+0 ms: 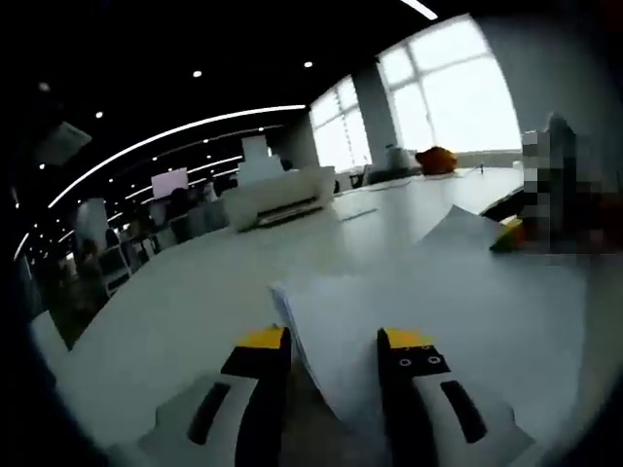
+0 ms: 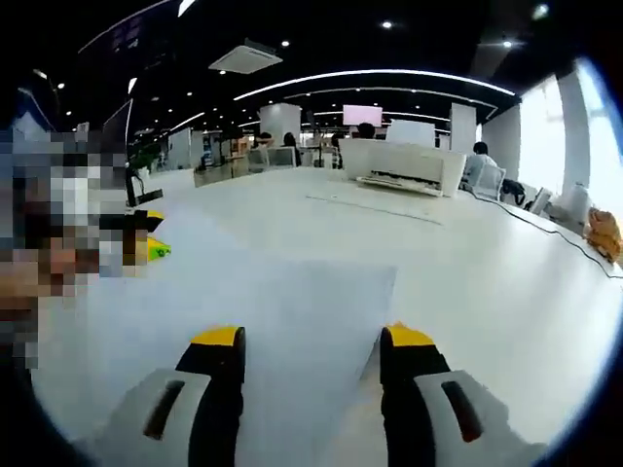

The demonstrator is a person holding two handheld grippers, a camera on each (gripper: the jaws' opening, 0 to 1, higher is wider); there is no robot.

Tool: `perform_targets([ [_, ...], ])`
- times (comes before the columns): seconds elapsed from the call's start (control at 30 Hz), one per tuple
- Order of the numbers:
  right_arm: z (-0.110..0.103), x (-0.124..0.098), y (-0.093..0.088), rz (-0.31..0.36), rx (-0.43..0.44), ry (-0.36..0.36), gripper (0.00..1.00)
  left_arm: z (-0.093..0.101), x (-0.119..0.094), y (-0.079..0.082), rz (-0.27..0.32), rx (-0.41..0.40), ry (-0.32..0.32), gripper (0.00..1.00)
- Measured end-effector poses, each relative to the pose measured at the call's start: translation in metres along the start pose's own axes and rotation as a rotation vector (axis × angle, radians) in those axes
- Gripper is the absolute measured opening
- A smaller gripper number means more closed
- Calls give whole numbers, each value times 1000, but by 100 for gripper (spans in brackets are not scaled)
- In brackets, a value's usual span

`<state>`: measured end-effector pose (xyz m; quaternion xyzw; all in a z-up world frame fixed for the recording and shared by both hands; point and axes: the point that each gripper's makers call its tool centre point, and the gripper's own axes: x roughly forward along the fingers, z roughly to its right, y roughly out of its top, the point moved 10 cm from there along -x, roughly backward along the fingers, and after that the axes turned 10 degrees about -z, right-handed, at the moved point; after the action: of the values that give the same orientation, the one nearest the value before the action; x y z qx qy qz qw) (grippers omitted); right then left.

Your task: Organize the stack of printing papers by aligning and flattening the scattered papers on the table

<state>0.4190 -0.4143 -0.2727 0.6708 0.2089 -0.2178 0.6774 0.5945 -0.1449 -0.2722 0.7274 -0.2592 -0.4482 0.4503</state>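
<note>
A stack of white printing paper (image 1: 438, 311) lies on the white table (image 1: 195, 282), its near corner reaching between the jaws of my left gripper (image 1: 337, 339), which is open. One loose sheet (image 1: 458, 229) stands lifted at the far side of the stack, beside the yellow-green tip of the other gripper (image 1: 508, 234). In the right gripper view the top sheet (image 2: 292, 302) spreads out flat ahead of my right gripper (image 2: 313, 339), also open, with the paper's right edge running between its jaws. The left gripper's yellow tip (image 2: 154, 250) shows at the left.
A white printer (image 1: 277, 197) (image 2: 404, 165) stands at the back of the table, with a flat sheet (image 2: 375, 207) in front of it. An orange object (image 1: 436, 159) (image 2: 605, 232) sits near the windows. A cable (image 2: 555, 233) runs along the right side. People sit at desks beyond.
</note>
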Motion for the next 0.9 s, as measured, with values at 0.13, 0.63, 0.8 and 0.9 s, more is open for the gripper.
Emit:
perform_targets([
  [0.13,-1,1,1,15,-27,-31,68,-9,5,1,10,-32,25,63],
  [0.63,2,-2,2,75,22,-65,89,-12,-4,4,91,-99,25,66],
  [0.8,0,-5,2,82,19,-52,90,-14,-10,5,127,-137,18,73],
  [0.9,0,-12,7,134,30,-56,90,-15,-16,4,148,-133,35,78],
])
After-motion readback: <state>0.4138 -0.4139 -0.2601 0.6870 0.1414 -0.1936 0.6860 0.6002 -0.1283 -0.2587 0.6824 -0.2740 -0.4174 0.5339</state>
